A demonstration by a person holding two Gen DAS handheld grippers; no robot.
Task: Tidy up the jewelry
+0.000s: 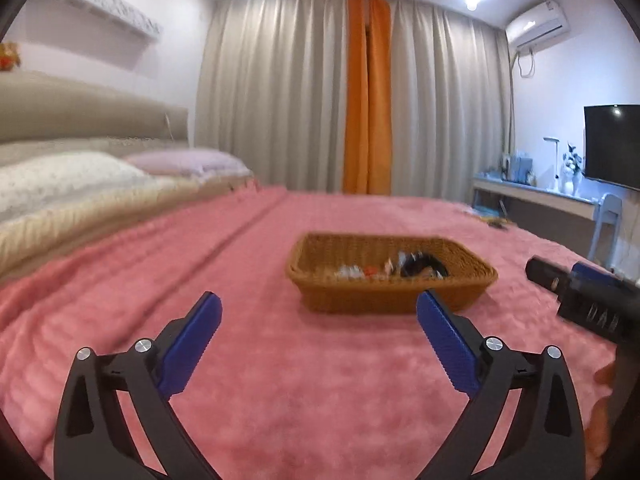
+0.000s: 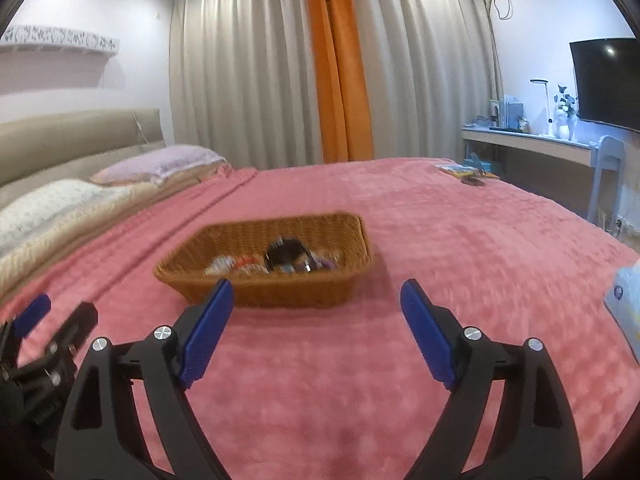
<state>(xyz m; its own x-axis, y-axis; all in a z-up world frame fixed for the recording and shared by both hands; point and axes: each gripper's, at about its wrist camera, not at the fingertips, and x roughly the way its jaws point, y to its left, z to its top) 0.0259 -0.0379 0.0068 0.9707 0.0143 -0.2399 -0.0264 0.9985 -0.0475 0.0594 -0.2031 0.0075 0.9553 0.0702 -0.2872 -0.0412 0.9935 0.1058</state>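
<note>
A brown wicker basket (image 1: pixel 384 298) stands on the pink bedspread (image 1: pixel 280 380) and holds several small jewelry pieces (image 1: pixel 394 267), among them a black band. It also shows in the right wrist view (image 2: pixel 280 294) with the jewelry (image 2: pixel 280 261) inside. My left gripper (image 1: pixel 318 312) is open and empty, just short of the basket. My right gripper (image 2: pixel 318 300) is open and empty, also in front of the basket. The right gripper's body (image 1: pixel 588 296) shows at the right edge of the left wrist view.
Pillows (image 2: pixel 156 164) and a padded headboard (image 2: pixel 80 136) lie to the left. Small items (image 2: pixel 468 174) lie at the bed's far right corner. A white packet (image 2: pixel 628 300) lies at the right edge. A desk (image 2: pixel 532 144), chair and TV stand beyond.
</note>
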